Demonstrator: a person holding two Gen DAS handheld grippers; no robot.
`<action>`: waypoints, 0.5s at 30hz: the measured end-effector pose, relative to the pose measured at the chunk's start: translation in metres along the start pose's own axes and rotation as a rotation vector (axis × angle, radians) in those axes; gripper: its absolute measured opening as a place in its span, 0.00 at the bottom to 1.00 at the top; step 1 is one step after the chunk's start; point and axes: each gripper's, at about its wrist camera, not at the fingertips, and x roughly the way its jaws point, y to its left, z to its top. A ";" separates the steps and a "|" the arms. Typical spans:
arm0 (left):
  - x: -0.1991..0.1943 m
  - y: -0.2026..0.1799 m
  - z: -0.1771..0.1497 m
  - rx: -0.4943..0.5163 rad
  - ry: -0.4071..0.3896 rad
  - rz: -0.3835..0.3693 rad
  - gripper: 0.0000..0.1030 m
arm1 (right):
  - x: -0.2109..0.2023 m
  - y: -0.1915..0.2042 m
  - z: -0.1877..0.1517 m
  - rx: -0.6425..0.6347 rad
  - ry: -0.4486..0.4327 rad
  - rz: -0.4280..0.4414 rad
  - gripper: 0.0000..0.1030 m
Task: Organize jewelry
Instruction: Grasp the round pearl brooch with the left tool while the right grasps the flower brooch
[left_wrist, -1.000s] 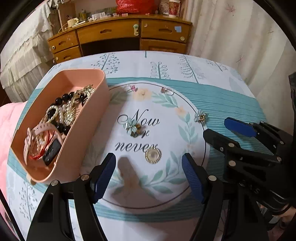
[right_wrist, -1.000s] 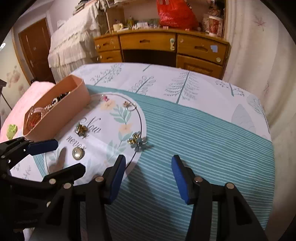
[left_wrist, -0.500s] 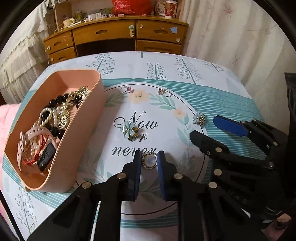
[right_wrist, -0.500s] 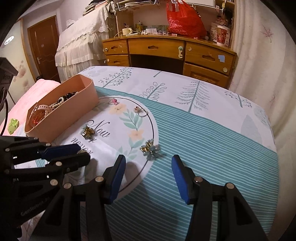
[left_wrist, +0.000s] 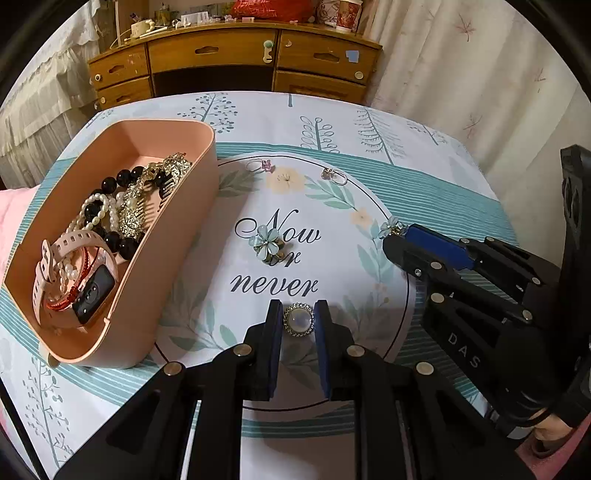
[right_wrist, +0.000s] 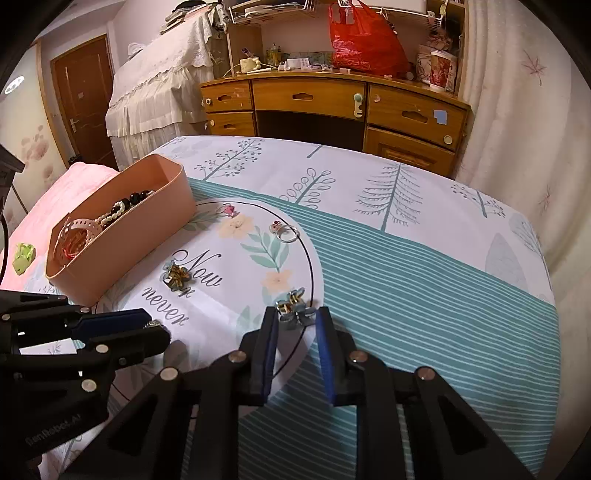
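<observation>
A round pearl brooch lies on the printed tablecloth, and my left gripper is shut on it, pads against its rim. My right gripper has its jaws closing around a pale blue flower clip, and the pads touch its petals. In the left wrist view the right gripper enters from the right, the clip peeking out at its tips. A second flower clip lies on the word "Now". Two small rings lie further back. A pink tray on the left holds beads, pearls and a watch.
A wooden desk with drawers stands beyond the table's far edge, with a red bag on it. Curtains hang at the right. A pink cushion and a green object lie left of the tray.
The left jaws went from wide apart to shut on the round brooch. The right jaws narrowed around the flower clip, which now sits between the tips.
</observation>
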 end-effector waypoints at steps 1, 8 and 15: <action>0.000 0.001 0.000 -0.002 0.003 -0.002 0.15 | 0.000 0.001 0.000 -0.007 0.000 -0.006 0.20; -0.005 0.009 0.001 0.010 0.024 -0.036 0.15 | -0.002 0.016 0.000 -0.044 -0.007 -0.030 0.20; -0.030 0.022 0.013 0.047 0.037 -0.117 0.15 | -0.014 0.030 0.014 0.032 -0.028 -0.057 0.19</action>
